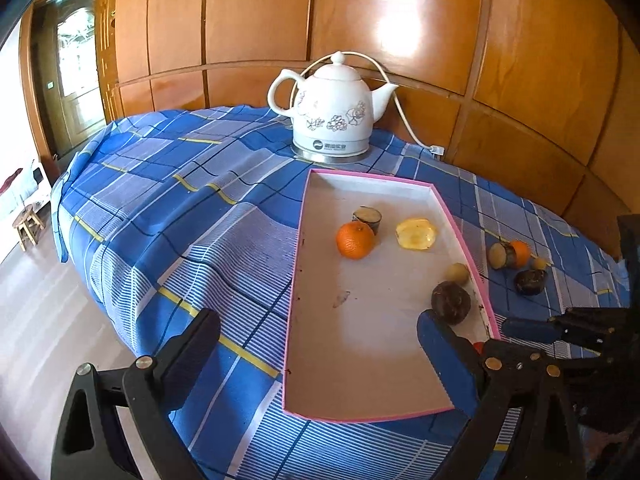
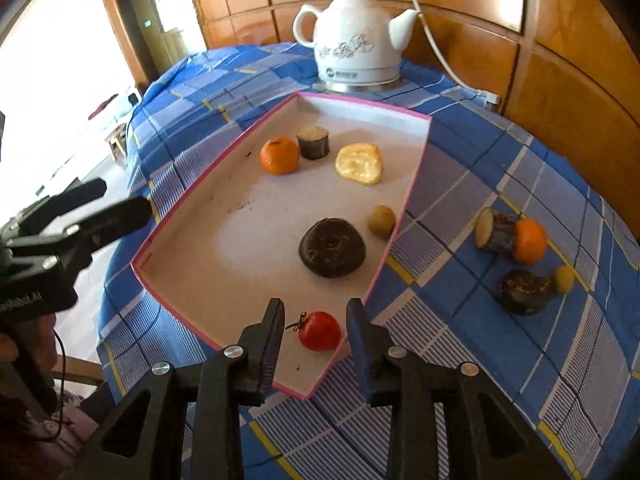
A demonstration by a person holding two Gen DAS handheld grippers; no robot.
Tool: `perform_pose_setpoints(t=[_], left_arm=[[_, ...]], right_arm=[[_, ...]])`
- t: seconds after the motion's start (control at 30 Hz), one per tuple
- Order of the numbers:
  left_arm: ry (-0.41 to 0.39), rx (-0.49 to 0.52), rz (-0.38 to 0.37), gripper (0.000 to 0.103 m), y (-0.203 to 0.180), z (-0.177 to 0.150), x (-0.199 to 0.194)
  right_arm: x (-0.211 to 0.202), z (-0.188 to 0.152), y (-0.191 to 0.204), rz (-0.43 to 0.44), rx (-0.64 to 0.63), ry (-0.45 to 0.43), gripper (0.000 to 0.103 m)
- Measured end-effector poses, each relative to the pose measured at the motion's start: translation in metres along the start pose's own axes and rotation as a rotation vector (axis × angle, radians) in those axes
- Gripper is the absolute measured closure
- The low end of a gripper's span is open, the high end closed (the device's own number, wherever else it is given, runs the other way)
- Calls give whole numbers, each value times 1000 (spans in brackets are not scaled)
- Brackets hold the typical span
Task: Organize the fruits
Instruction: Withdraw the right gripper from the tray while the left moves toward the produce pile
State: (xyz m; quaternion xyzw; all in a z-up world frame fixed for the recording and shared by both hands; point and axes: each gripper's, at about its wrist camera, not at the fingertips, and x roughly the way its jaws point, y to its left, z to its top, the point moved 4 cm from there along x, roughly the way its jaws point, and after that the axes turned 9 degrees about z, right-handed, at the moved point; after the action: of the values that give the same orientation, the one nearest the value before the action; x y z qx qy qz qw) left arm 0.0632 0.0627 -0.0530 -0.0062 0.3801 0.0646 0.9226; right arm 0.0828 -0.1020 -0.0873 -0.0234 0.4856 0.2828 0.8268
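Now releasing red fruit [image 2: 319, 330] into tray [image 2: 224, 184].
My right gripper [image 2: 316, 320] jaws stand narrowly apart, clear of it; next, fetch the orange [image 2: 529, 240] beside the tray.

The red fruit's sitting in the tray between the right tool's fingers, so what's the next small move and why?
Probably lift the right tool clear: its pads stand apart from the red fruit, which already rests inside the tray. Four pieces, including the orange, still lie on the cloth.

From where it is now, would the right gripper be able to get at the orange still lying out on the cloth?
Probably yes. The orange lies on the cloth right of the tray, with only a dark stub against it. The right gripper is open around a red fruit and holds nothing.
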Motion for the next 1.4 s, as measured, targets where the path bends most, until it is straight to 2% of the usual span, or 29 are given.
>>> perform_pose_setpoints(t=[0.53, 0.73, 0.93, 1.03, 1.27, 1.33, 1.4], left_arm=[[4, 47, -13, 2, -17, -5, -6], [8, 66, -24, 2, -24, -7, -6], [40, 58, -60, 2, -27, -10, -2], [70, 26, -98, 4, -27, -12, 2], [61, 89, -139, 5, -46, -9, -4], [52, 112, -157, 7, -55, -6, -7], [53, 135, -175, 16, -62, -1, -7]], right_arm=[[-37, -11, -34, -49, 74, -56, 71], [-59, -15, -61, -106, 97, -69, 69], [-85, -23, -107, -201, 145, -78, 69], [-98, -30, -137, -256, 194, -86, 68], [-106, -62, -210, -334, 419, -107, 68], [-106, -70, -223, -355, 494, -86, 68], [-111, -72, -230, -355, 520, -99, 68]])
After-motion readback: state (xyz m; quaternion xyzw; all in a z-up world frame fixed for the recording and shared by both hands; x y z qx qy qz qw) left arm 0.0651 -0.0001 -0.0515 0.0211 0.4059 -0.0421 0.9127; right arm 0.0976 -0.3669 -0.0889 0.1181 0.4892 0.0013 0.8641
